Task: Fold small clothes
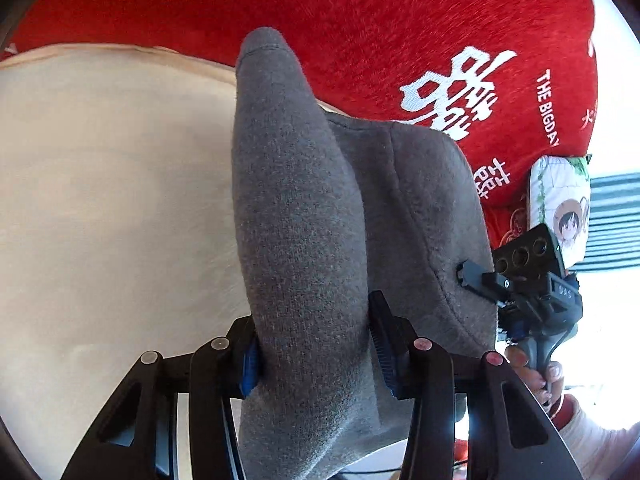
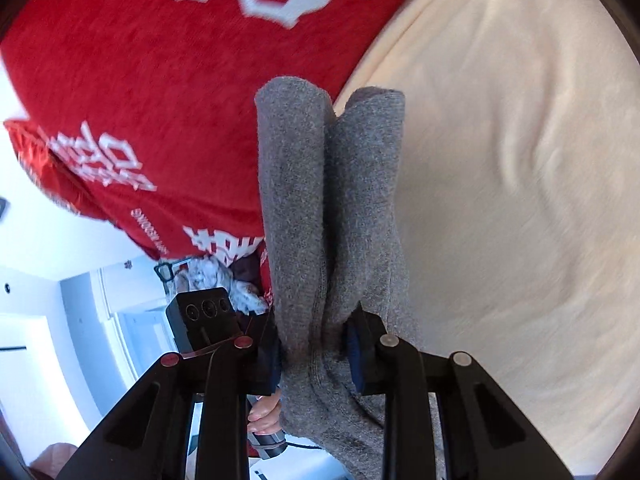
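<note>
A small grey knitted garment (image 1: 304,208) hangs in the air over a cream bed sheet (image 1: 100,184). My left gripper (image 1: 316,348) is shut on a bunched part of it. My right gripper shows in the left wrist view (image 1: 464,272), pinching the garment's far edge. In the right wrist view my right gripper (image 2: 316,344) is shut on two bunched folds of the grey garment (image 2: 332,208), which stick up side by side. The left gripper's body (image 2: 200,316) shows behind, at the left.
A red blanket with white characters (image 1: 400,40) lies next to the cream sheet (image 2: 520,160). A small printed pouch with a cartoon figure (image 1: 560,200) sits at the blanket's edge. A bright room and window lie beyond.
</note>
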Motion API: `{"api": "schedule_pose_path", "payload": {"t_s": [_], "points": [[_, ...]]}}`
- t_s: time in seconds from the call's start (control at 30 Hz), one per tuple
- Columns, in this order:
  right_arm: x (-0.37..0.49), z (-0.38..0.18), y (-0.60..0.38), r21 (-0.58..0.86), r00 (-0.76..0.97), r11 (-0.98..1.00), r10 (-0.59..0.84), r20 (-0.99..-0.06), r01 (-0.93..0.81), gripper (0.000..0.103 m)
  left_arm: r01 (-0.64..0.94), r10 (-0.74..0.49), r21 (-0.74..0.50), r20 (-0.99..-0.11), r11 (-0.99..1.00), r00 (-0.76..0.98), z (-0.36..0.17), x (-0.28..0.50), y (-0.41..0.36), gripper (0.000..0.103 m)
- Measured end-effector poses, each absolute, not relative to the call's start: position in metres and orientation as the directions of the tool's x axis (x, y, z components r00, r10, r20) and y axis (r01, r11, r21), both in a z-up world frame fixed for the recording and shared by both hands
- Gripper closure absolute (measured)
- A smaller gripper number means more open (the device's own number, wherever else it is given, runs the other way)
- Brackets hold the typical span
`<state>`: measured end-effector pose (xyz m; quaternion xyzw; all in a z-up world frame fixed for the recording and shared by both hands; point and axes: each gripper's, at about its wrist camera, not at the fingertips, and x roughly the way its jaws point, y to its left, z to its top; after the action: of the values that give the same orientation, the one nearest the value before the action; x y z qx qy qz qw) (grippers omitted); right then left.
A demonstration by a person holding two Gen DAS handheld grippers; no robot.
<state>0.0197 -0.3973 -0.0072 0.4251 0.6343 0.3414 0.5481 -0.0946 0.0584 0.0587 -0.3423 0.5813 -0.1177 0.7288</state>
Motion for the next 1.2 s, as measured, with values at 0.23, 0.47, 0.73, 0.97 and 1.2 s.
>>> {"api": "schedule_pose_path", "payload": {"t_s": [0.23,0.47,0.73,0.97,1.2], "points": [[-0.017,-0.012,-0.341,0.906,-0.085,0.395,0.918,-0.387,0.149,0.075,-0.270,-0.510,-0.587,-0.803,0.763,0.307,0.069,-0.146,0.110,0.055],[-0.025,-0.029,-0.289,0.876,-0.123,0.465,0.884,-0.451,0.127,0.075,-0.347,-0.460,-0.544,-0.836,0.764,0.299,0.037,-0.175,0.142,0.055],[-0.015,-0.033,-0.316,0.587,-0.077,0.809,0.588,-0.805,0.039,0.071,-0.439,-0.323,-0.412,-0.909,0.799,0.264,0.023,-0.209,0.171,0.044],[-0.029,-0.001,-0.327,0.480,-0.030,0.877,0.480,-0.877,0.001,0.080,-0.440,-0.251,-0.359,-0.925,0.823,0.284,0.045,-0.220,0.183,0.041],[-0.047,0.040,-0.265,0.500,-0.006,0.840,0.511,-0.860,-0.210,0.083,-0.292,-0.325,-0.418,-0.891,0.860,0.318,0.067,-0.206,0.132,0.041]]}}
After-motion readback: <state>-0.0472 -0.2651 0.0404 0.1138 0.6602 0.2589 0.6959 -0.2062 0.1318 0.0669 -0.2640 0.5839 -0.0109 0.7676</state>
